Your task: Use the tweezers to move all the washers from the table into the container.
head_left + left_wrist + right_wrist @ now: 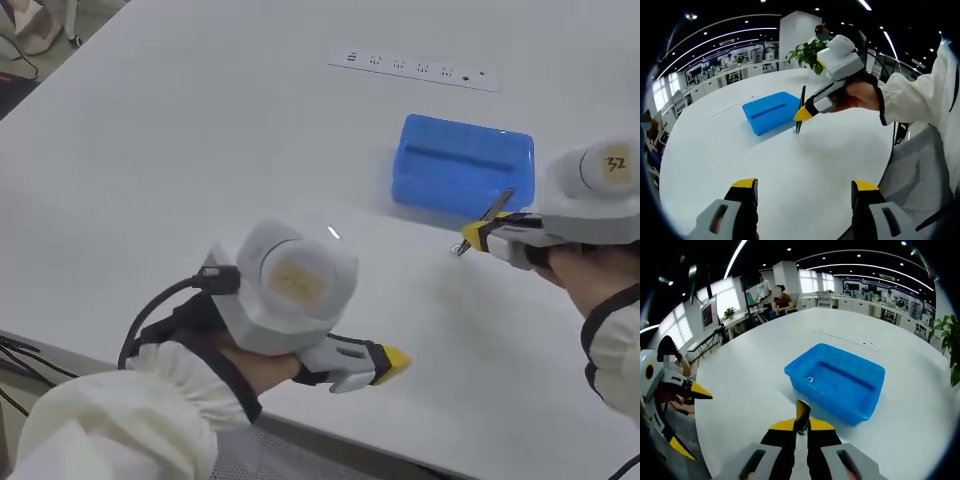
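Observation:
The blue container sits on the white table, right of centre. My right gripper hovers just in front of it, shut on the metal tweezers, whose tips point down to the table. From the right gripper view, the tweezers stick out between the shut jaws toward the container, where a small washer lies inside. My left gripper is near the table's front edge, open and holding nothing. The left gripper view shows its fingers wide apart, with the right gripper and tweezers ahead.
A white power strip lies at the back of the table. A small bright glint shows on the tabletop left of the tweezers; I cannot tell what it is. People sit at desks far behind.

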